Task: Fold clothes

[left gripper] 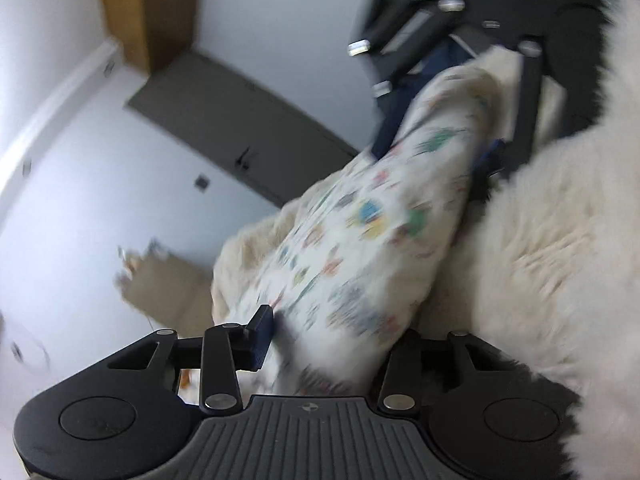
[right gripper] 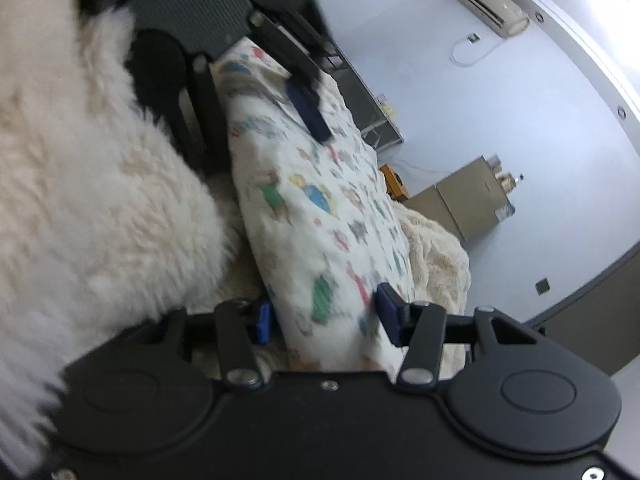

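Cloth, a printed garment (right gripper: 316,216), hangs stretched between my left gripper (left gripper: 320,344) at six o'clock and right gripper (right gripper: 320,316), both sets of fingers clenched on its ends, presumably to bring edges together.

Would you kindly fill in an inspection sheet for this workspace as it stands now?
Surface: nothing seen; cameras tilt up at the walls.
Job's things: printed garment, fleecy inside, stretched between both grippers.
Clutter: cardboard box with small items on top.
Grippers: left gripper and right gripper each hold an end of the garment between their fingers; a fluffy white sleeve is beside them.
Cables: white cord looped under the air conditioner.
Surroundings: pale walls, grey door, wooden panel.
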The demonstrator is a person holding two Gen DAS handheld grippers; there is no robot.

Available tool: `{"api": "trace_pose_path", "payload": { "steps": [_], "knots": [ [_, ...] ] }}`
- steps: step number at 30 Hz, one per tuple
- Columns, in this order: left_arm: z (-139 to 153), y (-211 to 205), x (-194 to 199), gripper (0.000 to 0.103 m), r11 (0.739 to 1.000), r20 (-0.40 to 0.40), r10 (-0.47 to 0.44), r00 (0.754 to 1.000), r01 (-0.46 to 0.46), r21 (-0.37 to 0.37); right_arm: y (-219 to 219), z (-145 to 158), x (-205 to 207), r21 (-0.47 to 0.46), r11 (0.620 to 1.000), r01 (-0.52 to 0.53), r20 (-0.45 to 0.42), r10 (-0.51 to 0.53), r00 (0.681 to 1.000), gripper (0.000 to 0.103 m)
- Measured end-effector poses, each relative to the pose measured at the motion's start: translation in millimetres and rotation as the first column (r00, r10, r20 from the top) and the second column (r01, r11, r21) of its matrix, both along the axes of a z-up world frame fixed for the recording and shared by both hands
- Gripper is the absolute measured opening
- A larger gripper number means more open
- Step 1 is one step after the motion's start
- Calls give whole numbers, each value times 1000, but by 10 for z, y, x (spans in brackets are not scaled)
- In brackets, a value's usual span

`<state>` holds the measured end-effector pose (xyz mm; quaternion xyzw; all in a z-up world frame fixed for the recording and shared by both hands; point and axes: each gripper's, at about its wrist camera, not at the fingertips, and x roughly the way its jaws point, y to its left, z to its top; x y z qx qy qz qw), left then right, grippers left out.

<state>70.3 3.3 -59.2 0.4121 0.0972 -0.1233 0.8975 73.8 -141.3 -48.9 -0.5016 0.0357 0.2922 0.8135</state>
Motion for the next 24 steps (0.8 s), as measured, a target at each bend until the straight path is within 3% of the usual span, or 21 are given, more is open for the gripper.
{"api": "trace_pose_path", "payload": {
  "steps": [1,10,17,22,24],
  "knots": [
    [33,32,-7,36,999,-31,10,999,-11,-37,-27,4,24,9,1000,14,-5,-14,1000,49],
    [-19,18,9,35,998,-43,43,998,-45,-48,-67,-15,22,36,999,40,-10,-39,999,49],
    [41,21,78,34,997,-47,45,998,-48,-59,-60,16,40,48,998,51,-23,-50,998,36],
    [73,6,59,22,998,-34,35,999,-36,-52,-49,53,30,16,999,41,-1,-41,999,31],
    [211,64,56,17,998,-45,27,999,-30,-51,-22,95,44,-7,999,33,10,-33,999,27]
  ]
}}
